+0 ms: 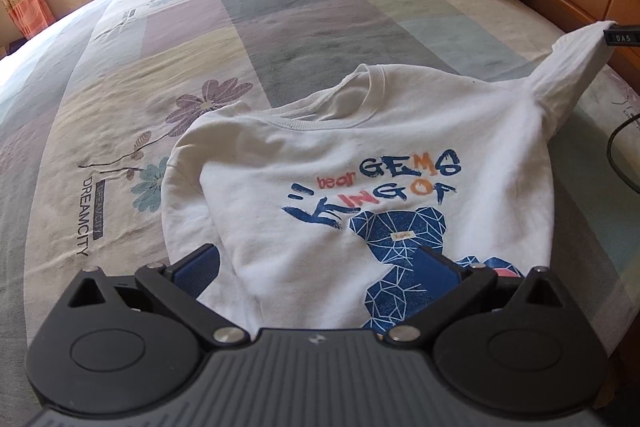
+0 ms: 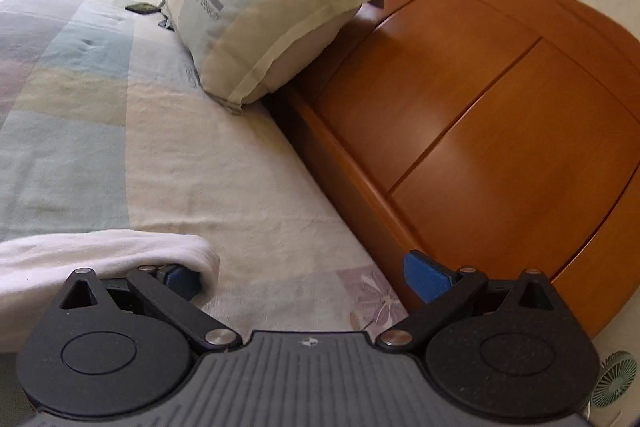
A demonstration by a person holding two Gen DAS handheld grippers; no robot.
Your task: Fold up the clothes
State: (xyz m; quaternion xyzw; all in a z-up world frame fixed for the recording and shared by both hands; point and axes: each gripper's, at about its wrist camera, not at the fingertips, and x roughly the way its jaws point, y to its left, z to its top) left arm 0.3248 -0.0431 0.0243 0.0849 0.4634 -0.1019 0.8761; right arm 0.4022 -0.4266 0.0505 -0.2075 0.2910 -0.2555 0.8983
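Observation:
A white sweatshirt (image 1: 320, 155) with a blue bear print and "KING OF GEMS" lettering lies face up on the bed. My left gripper (image 1: 318, 267) is open low over its lower part, with the blue fingertips (image 1: 200, 267) spread wide across the print. One sleeve (image 1: 572, 75) rises to the upper right, where a finger of my right gripper (image 1: 622, 35) holds it up. In the right wrist view the right gripper (image 2: 302, 277) is open, and the white sleeve (image 2: 100, 251) is draped over its left finger; the right pad is bare.
The patchwork bedsheet (image 1: 200, 47) stretches ahead. A pillow (image 2: 256, 11) leans on the wooden headboard (image 2: 480, 87), with a dark phone (image 2: 141, 8) beside it. A black cable (image 1: 616, 155) lies at the bed's right edge. A small green fan (image 2: 614, 379) stands beyond the bed.

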